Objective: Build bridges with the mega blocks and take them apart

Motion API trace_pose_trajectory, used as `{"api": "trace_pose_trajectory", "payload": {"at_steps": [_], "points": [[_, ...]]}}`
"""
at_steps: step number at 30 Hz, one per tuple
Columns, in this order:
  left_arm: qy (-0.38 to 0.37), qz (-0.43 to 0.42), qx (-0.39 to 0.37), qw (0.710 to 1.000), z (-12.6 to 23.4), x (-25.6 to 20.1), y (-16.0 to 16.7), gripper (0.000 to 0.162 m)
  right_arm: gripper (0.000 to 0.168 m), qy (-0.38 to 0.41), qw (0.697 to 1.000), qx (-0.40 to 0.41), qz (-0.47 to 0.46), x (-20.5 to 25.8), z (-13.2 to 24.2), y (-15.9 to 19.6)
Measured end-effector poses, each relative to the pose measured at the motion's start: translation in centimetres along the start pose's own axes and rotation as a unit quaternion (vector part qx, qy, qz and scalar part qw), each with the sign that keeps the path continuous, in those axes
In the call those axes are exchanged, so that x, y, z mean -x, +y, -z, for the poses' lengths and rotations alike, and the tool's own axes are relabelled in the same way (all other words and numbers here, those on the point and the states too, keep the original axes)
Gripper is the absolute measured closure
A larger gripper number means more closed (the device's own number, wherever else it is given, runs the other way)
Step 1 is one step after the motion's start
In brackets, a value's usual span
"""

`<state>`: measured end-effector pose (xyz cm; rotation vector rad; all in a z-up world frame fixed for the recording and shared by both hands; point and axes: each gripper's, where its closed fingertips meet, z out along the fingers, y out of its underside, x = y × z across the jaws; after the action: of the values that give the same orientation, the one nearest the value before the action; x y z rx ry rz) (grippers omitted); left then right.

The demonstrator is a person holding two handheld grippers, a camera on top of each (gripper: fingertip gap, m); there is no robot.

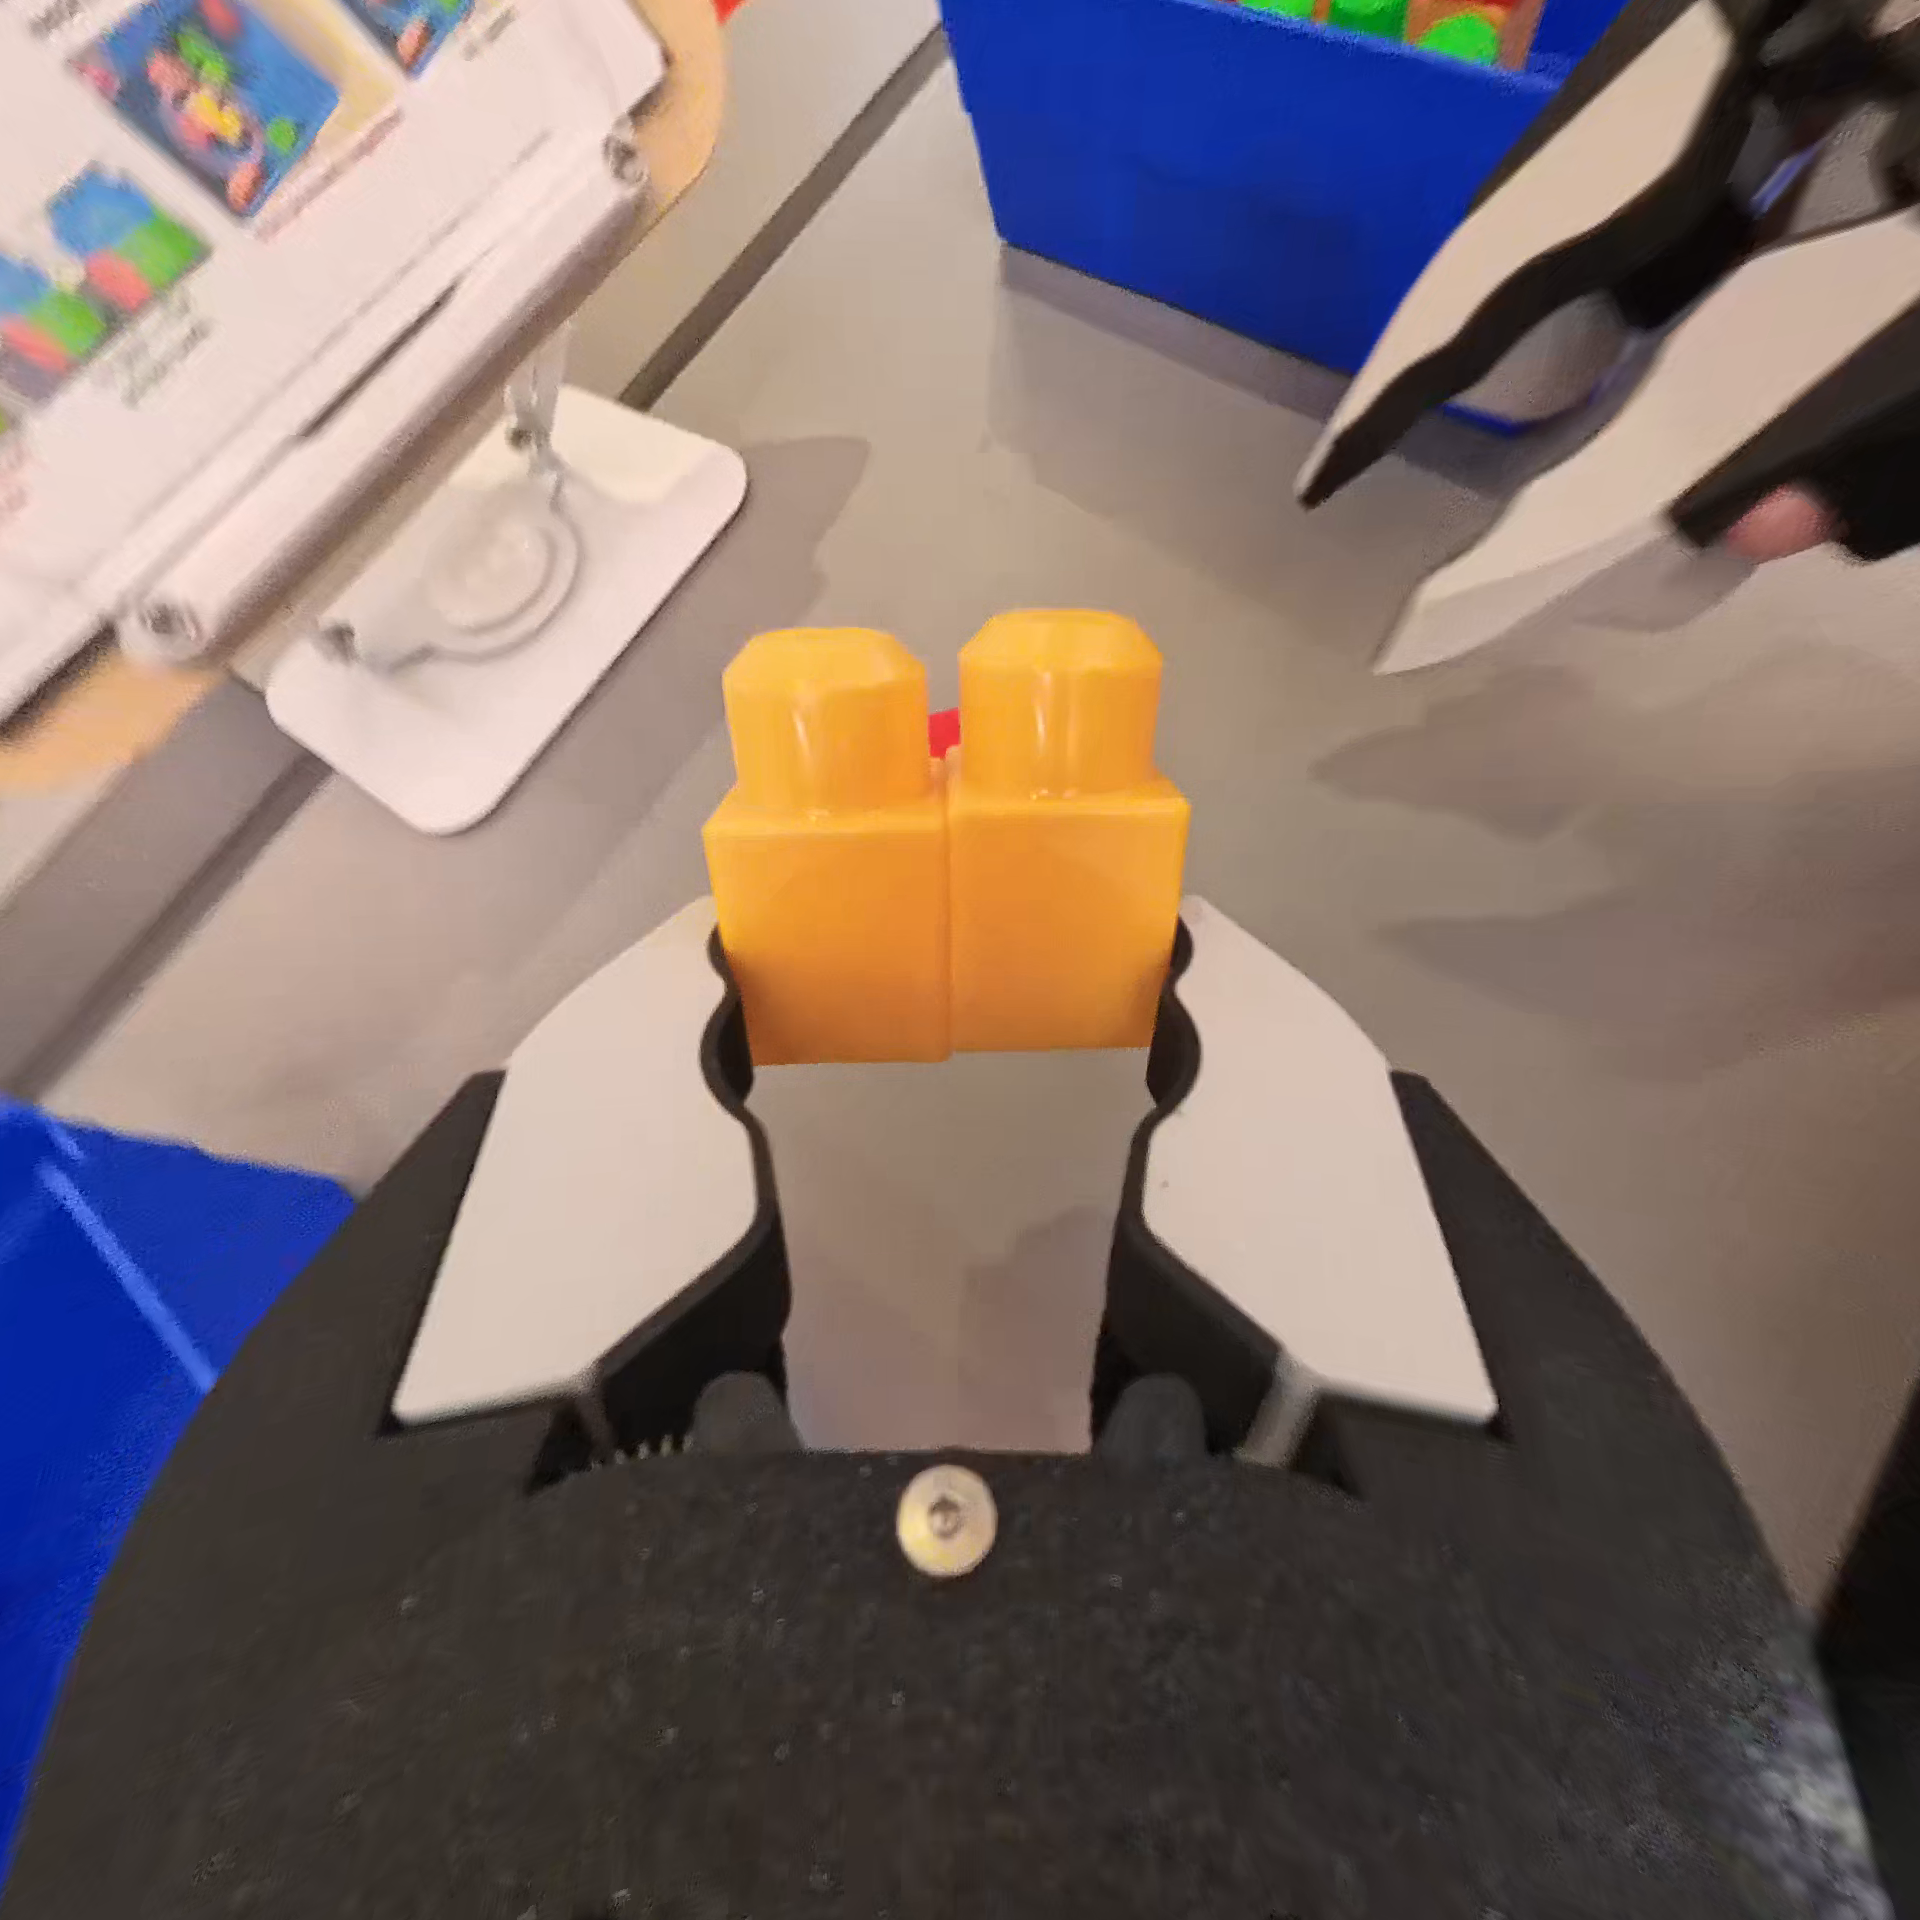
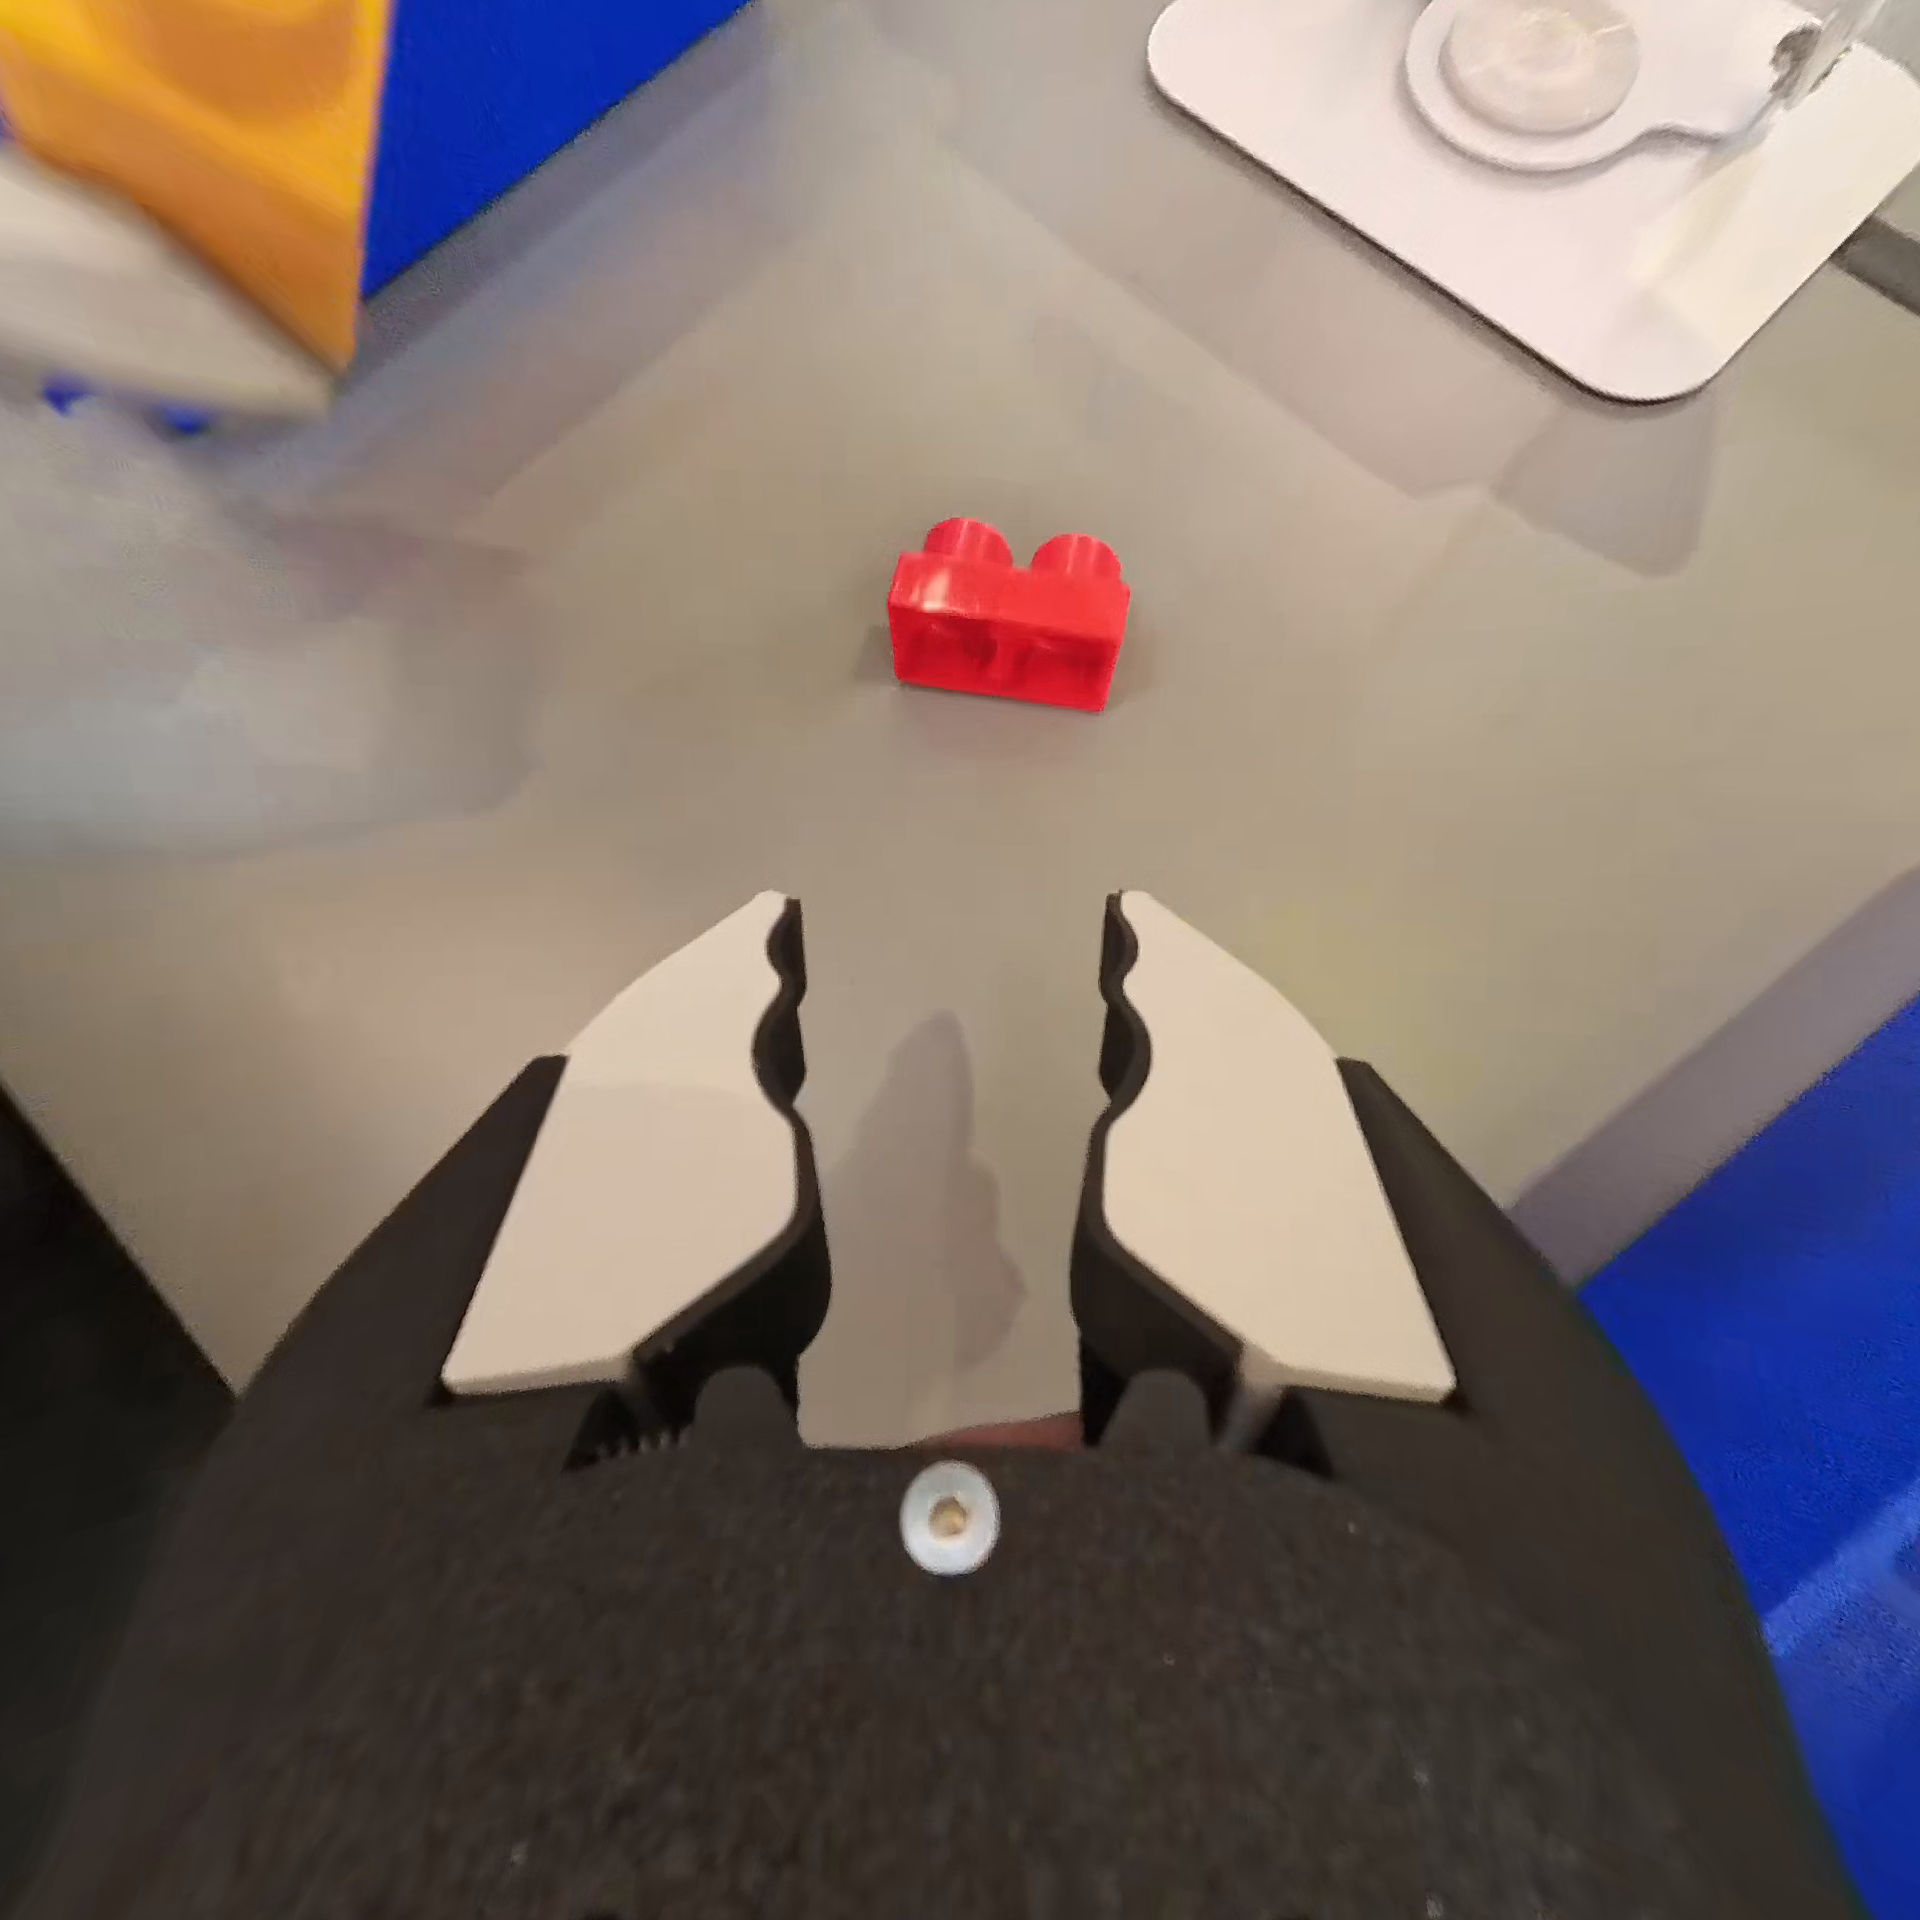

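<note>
Standing far right, a blue bin (image 1: 1195,177) filled with green blocks (image 1: 1444,26), two glossy orange blocks (image 1: 945,925) clamped side by side in the left gripper (image 1: 948,966), right gripper (image 2: 951,914) parted and empty, a red two-stud block (image 2: 1008,634) lain on the smooth grey table (image 2: 1455,779).

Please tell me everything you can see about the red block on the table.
The red block is a small piece of glossy plastic with two round studs on top, side by side. It stands upright on the grey table, alone, with nothing else touching it. The open right gripper points at it from a distance, empty. In the left wrist view only a red sliver shows behind the orange block, which the left gripper holds.
</note>
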<state>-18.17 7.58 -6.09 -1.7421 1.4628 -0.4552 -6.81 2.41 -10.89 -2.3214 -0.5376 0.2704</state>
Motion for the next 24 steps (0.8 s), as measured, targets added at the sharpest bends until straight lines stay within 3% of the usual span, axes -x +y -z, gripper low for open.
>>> {"api": "trace_pose_trajectory", "payload": {"at_steps": [4,7,14,24], "points": [[-0.030,0.118,-0.032,0.992,0.9,-2.2,2.6,0.087,0.102,0.022,0.997,0.072,0.007,-0.4,-3.0,-2.6],[-0.029,0.186,-0.068,0.980,0.8,-3.9,3.9,0.087,0.102,0.033,0.993,0.110,0.007,-0.5,-6.3,-4.9],[-0.055,0.180,-0.054,0.981,0.1,-4.9,6.7,0.087,0.096,0.070,0.970,0.233,-0.010,-1.8,-11.2,-5.0],[-0.022,0.181,-0.080,0.980,0.2,-5.1,6.8,0.087,0.093,0.075,0.941,0.325,-0.058,-2.1,-12.3,-2.5]]}}
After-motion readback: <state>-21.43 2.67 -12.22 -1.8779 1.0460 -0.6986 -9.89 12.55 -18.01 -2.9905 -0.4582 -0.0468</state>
